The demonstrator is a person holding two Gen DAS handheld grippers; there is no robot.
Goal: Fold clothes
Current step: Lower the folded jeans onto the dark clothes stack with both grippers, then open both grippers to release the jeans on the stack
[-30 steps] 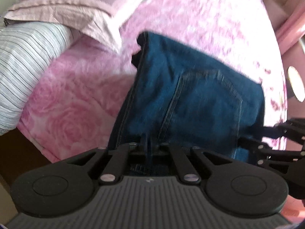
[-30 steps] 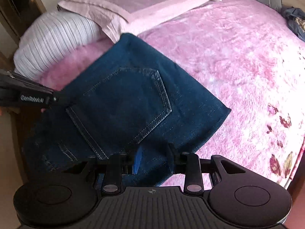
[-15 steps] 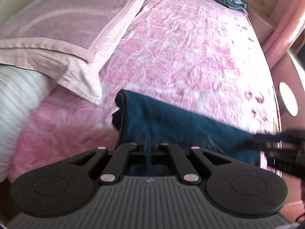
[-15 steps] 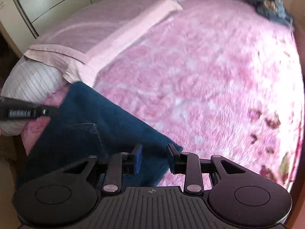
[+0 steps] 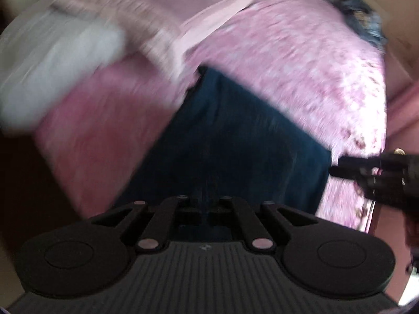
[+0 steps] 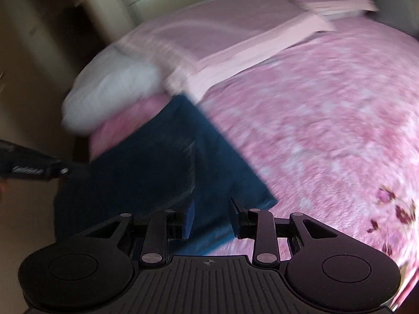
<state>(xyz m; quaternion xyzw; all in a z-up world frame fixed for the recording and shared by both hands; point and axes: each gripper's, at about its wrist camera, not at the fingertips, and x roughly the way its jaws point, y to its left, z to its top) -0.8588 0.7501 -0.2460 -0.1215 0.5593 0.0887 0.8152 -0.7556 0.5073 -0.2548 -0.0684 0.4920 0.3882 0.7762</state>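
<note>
Dark blue folded jeans [image 5: 235, 144] hang between my two grippers over the near left corner of the pink bed. My left gripper [image 5: 205, 214] is shut on the jeans' near edge, the denim running up from its closed fingers. My right gripper [image 6: 212, 218] holds a thick fold of the jeans [image 6: 157, 170] between its blue pads, the jaws partly apart around it. In the left wrist view the right gripper [image 5: 336, 168] meets the cloth's right edge. The left gripper [image 6: 39, 170] shows at the cloth's left edge in the right wrist view. Both views are motion-blurred.
The bed's pink floral cover [image 6: 327, 130] spreads out beyond the jeans. A pale pink pillow [image 5: 144, 13] and a white striped pillow [image 6: 112, 91] lie at the head, by the jeans' far end. Other clothes [image 5: 364, 23] sit at the far side. A wardrobe [image 6: 65, 26] stands left.
Both grippers keep their hold on the jeans. The cloth dropped low in both views half a second ago and now fills more of them again; both cameras have swung and rolled.
</note>
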